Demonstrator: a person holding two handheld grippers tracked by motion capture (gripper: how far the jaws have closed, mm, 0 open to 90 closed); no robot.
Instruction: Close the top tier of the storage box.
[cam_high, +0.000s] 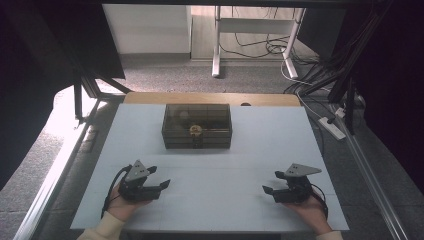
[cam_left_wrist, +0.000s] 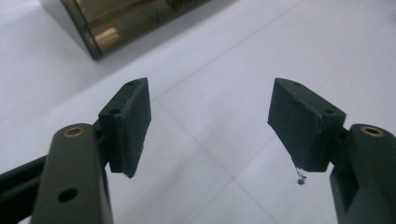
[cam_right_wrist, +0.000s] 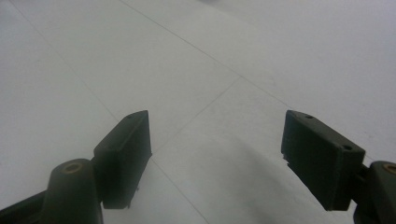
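High view: smoky box (cam_high: 197, 126) lengthwise across the table, both claws (cam_high: 161, 181) (cam_high: 271, 189) apart, empty.

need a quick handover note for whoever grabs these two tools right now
Left tool: open, nothing between its jaws, low over the near left of the white table.
Right tool: open, nothing between its jaws, low over the near right.
Smoky clear box: at the table's far middle, lid on as far as I can tell, a small gold-coloured item inside; neither tool touches it.
Done: nothing I can confirm from how things lie.
Left: probably reach for the box; check it first.
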